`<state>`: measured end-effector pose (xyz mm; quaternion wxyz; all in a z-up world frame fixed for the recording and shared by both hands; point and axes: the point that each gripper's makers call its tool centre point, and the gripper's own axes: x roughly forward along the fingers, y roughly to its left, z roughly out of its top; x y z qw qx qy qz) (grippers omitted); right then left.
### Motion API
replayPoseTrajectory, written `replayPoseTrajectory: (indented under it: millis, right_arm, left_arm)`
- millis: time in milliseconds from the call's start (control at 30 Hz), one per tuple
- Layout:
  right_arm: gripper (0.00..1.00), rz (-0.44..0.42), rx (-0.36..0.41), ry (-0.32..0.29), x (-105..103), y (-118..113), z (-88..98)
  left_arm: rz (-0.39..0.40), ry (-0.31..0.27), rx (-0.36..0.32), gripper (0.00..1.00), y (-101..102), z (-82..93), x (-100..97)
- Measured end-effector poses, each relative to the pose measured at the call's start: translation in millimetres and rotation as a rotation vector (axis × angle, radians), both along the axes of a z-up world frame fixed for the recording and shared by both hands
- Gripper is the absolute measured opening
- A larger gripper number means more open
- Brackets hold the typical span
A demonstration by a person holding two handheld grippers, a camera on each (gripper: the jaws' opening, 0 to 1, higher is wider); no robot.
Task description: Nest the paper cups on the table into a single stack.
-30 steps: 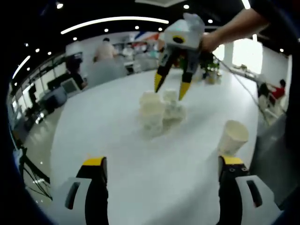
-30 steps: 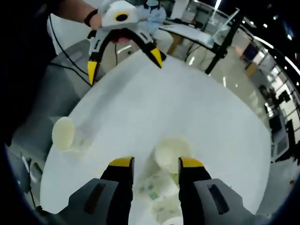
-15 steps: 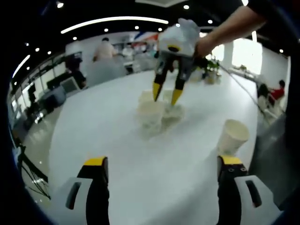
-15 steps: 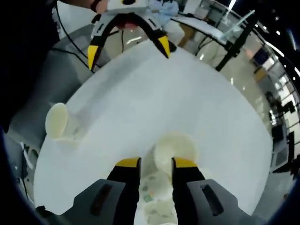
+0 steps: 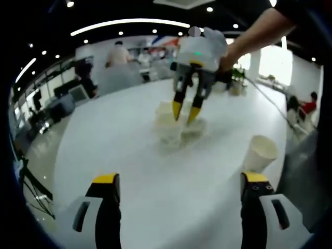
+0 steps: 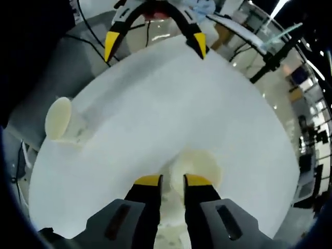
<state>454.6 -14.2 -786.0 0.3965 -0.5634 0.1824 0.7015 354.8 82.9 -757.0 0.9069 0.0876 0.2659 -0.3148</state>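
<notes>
Left tool (image 5: 178,182): jaws wide apart and empty, low in the left gripper view over bare white desk (image 5: 119,150). It shows across the desk in the right gripper view (image 6: 155,42), yellow tips spread.

Lone paper cup (image 5: 260,152) stands upright near the desk edge, just past the left tool's right jaw, well apart from the rest. In the right gripper view (image 6: 61,121) it sits at the left edge, mouth toward the camera.

Cup cluster (image 5: 168,124) at mid-desk: several cups close together; the count is too blurred to tell.

Right tool (image 5: 185,110): over the last second it has dropped onto the cluster and its jaws have narrowed from a clear gap to a thin one. In its own view (image 6: 171,180) the tips now pinch the near rim of one open-mouthed cup (image 6: 199,163). Contact looks made, though the cup wall between the tips is barely visible.

Judgement: first pick is being secured. Nesting not begun; the lone cup is still untouched.

Far: people and office furniture, out of play.
</notes>
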Motion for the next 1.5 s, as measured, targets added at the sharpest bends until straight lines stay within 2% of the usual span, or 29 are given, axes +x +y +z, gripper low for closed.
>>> replayPoseTrajectory:
  millis: [200,567,900,1133,1500]
  right_arm:
    - [0.09,0.028,-0.008,-0.018,0.4,2.1,-4.6]
    - [0.0,0.055,-0.028,-0.008,-5.3,3.2,-9.0]
    - [0.0,0.062,-0.031,-0.005,-7.5,5.4,-10.2]
    - [0.0,0.081,-0.026,-0.024,-5.5,5.7,-10.1]
    - [0.0,0.079,-0.006,-0.038,-2.8,5.4,-3.0]
  left_arm:
    - [0.003,0.005,-0.001,0.96,0.9,-2.7,-3.5]
    - [0.011,0.005,-0.008,0.96,-0.3,-2.6,-5.4]
    - [0.013,0.003,-0.009,0.95,3.2,-4.1,-5.9]
    - [0.013,0.007,-0.009,0.95,1.8,-5.4,-5.6]
    - [0.017,-0.001,-0.011,0.95,0.4,-2.2,-1.4]
